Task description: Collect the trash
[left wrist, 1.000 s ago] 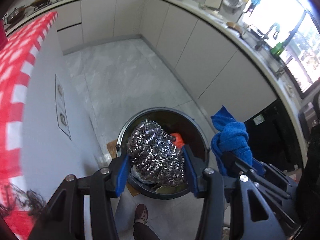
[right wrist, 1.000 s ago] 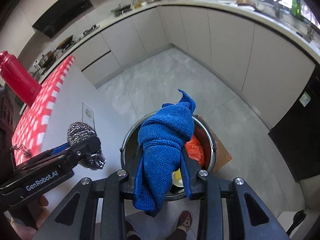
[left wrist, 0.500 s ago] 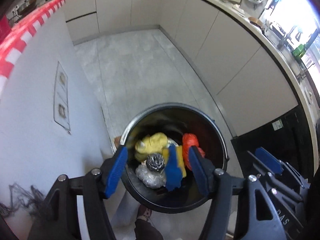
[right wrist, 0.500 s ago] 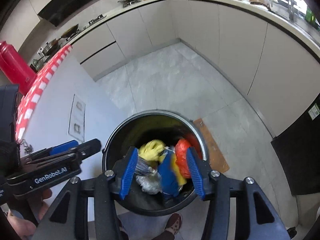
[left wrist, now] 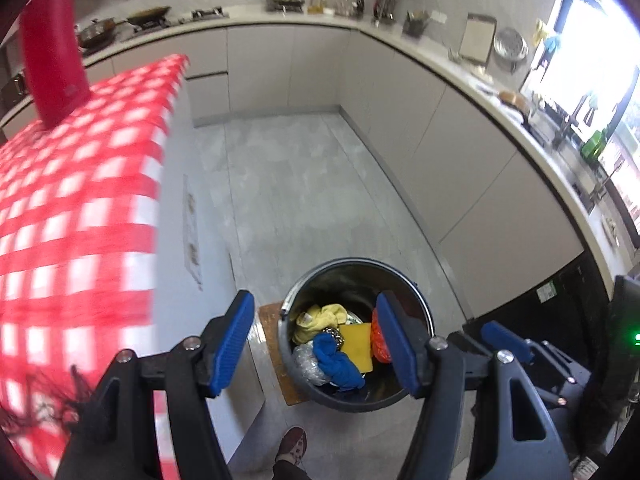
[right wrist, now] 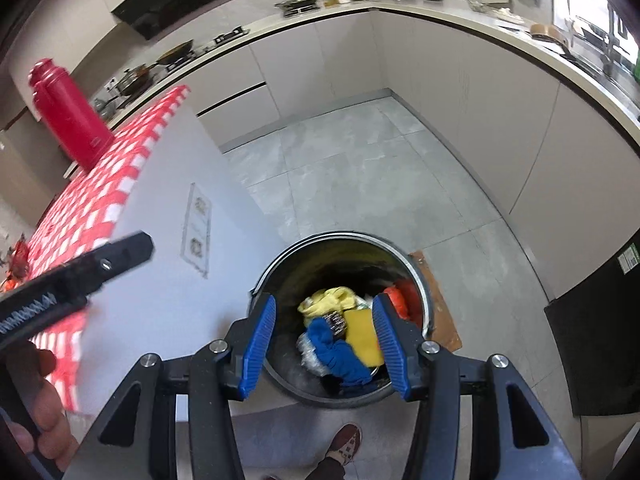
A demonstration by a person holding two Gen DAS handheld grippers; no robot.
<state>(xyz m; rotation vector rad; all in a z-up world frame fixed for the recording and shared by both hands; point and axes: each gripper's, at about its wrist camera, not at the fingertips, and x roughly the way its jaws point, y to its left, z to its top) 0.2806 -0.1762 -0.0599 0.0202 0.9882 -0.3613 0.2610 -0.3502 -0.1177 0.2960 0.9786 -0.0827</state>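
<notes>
A round metal trash bin [left wrist: 416, 300] [right wrist: 276, 264] stands on the floor below both grippers. In it lie a blue cloth [left wrist: 336, 362] [right wrist: 338, 350], a steel wool scourer [left wrist: 334, 334] [right wrist: 334, 320], a yellow sponge [left wrist: 356, 346] [right wrist: 362, 336], a yellow cloth [left wrist: 320, 316] [right wrist: 326, 298], clear plastic wrap and something orange-red [left wrist: 378, 344] [right wrist: 400, 296]. My left gripper [left wrist: 316, 340] hangs open above the bin with nothing between its blue pads. My right gripper [right wrist: 324, 344] is open and empty above the bin too.
A counter with a red-and-white checked cloth [left wrist: 76, 208] [right wrist: 104, 184] stands left of the bin, bearing a red flask [left wrist: 50, 52] [right wrist: 70, 120]. Its white side panel is close to the bin. Grey cabinets line the back and right. A person's shoe [left wrist: 292, 448] [right wrist: 346, 444] is below the bin.
The left gripper let go of the steel wool and the right let go of the blue cloth; both now lie in the bin. Both grippers then rose and tilted upward.
</notes>
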